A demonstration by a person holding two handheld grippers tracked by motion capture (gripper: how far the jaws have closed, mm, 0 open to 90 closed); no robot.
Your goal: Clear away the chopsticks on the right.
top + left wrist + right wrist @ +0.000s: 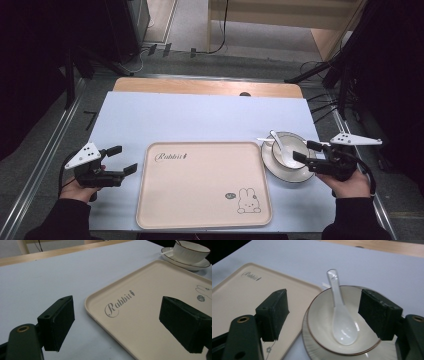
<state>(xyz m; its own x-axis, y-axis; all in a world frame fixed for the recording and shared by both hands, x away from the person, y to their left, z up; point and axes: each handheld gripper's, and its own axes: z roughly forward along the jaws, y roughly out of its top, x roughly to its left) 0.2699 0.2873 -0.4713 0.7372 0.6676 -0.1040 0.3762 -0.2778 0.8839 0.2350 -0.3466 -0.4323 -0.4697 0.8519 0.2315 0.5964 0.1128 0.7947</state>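
The right claw (pixel 324 315) stood spread, its jaws flanking the bowl (pixel 322 322) without pressing on it; nothing was pinched. The left claw (pixel 125 322) was likewise spread and empty, hovering over the near left corner of the tray (pixel 150 322).

Handling, as judged: the bowl appeared to be glazed ceramic, so stiff, moderately heavy for its size, slippery at the pads and liable to chip or break if dropped or knocked. The rim wall nearest the right claw looked the soundest place to take hold, one jaw inside and one outside. The spoon (pixel 339 317) lay loose inside and could slide or tip out if the bowl were tilted. The saucer (pixel 312 350) beneath was not fixed to the bowl and would probably stay behind.

Appearance: the bowl was cream-white with a thin dark line at the rim, seated on a matching saucer just beside the tray's right edge, on the pale blue table (pixel 200 115). The spoon was white and glossy, its handle leaning over the far rim. The tray was beige, bearing script lettering and a rabbit drawing (pixel 248 201).
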